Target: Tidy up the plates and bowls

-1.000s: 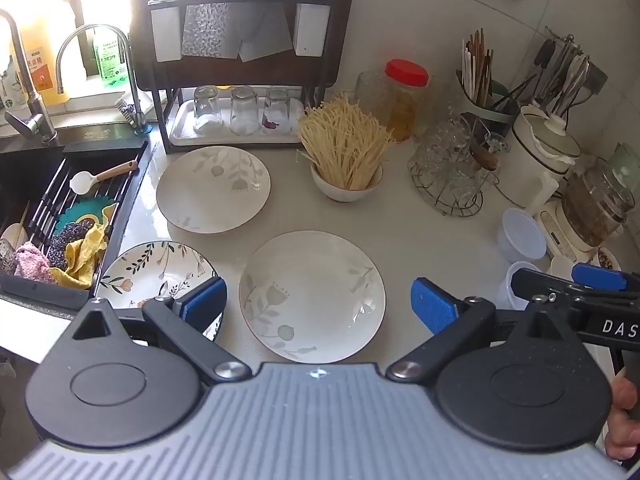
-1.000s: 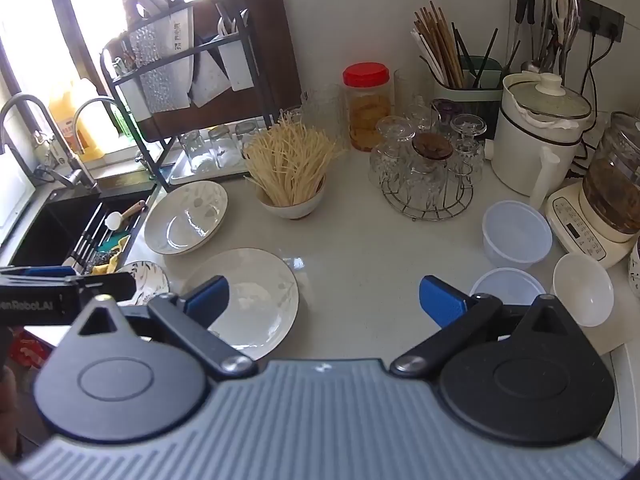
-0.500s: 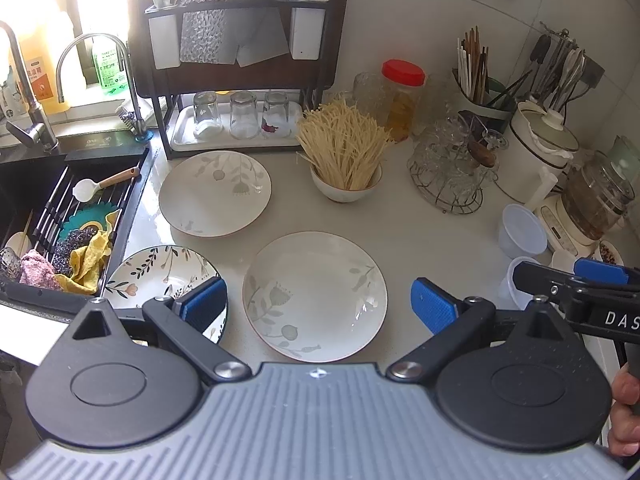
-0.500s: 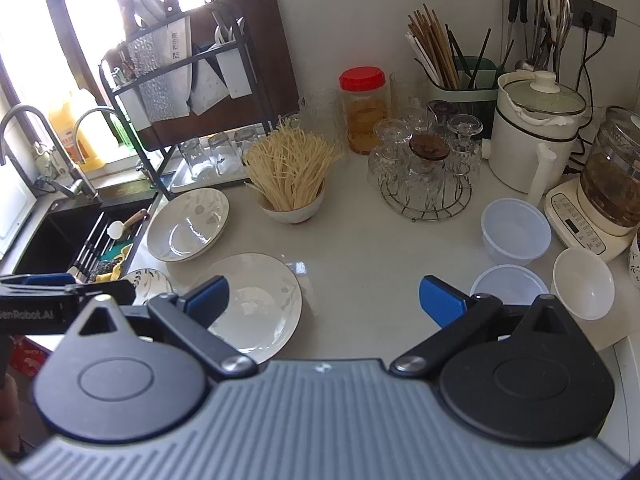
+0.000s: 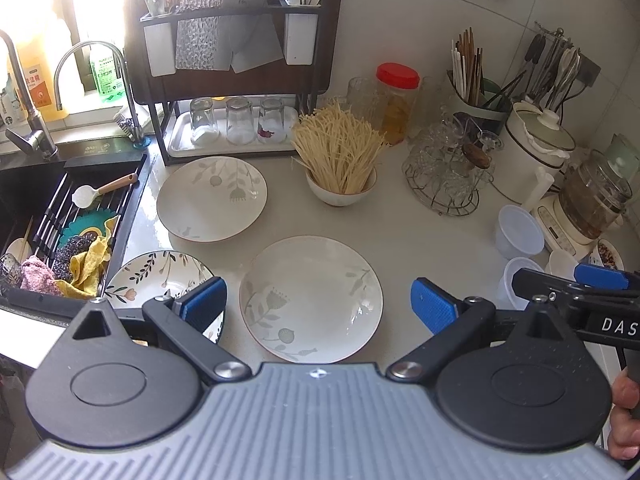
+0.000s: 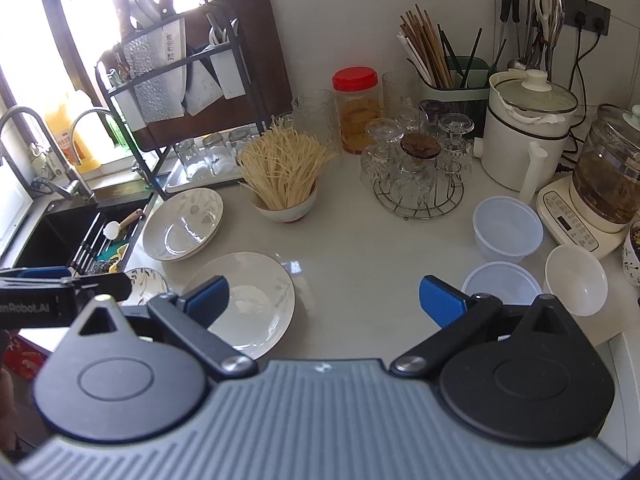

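Kitchen counter (image 5: 420, 240) unchanged: both grippers, left gripper (image 5: 318, 300) and right gripper (image 6: 324, 300), have merely drifted, jaws wide and empty, near plate (image 5: 312, 296) untouched

- Left wrist: high over the counter's (image 5: 420, 236) front edge, facing down toward the back wall.
- Right wrist: similar height, further right.
- Shared: near plate (image 5: 311, 298) (image 6: 256, 300), noodle bowl (image 5: 340, 192) (image 6: 285, 210).
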A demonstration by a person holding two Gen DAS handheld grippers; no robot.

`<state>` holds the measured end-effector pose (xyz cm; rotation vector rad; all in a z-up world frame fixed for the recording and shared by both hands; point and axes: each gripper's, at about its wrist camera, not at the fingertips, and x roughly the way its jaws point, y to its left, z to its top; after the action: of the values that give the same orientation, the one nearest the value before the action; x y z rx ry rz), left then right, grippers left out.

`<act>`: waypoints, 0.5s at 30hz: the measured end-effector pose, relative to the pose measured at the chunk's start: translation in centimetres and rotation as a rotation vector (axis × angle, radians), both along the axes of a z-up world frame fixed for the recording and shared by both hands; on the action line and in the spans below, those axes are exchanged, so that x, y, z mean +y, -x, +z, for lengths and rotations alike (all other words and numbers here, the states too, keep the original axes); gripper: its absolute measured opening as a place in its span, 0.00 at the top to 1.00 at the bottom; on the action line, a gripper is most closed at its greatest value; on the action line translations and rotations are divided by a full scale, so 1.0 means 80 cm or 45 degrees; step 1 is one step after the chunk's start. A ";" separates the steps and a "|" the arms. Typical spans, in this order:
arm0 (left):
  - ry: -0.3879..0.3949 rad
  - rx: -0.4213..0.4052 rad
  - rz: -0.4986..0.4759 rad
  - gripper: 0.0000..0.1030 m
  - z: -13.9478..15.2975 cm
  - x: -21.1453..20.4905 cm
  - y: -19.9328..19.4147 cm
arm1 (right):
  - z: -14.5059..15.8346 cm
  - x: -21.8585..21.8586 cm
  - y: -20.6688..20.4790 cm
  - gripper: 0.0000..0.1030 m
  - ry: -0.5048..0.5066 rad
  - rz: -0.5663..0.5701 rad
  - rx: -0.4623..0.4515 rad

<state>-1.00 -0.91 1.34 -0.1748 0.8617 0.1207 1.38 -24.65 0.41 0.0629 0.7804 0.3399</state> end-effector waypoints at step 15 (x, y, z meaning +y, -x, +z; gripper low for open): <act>-0.013 0.008 0.029 0.03 -0.002 0.003 0.003 | -0.004 0.000 -0.001 0.00 -0.013 0.024 0.022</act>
<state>-1.21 -0.65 1.18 -0.1747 0.8653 0.1471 1.44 -24.68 0.10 0.0678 0.7968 0.3615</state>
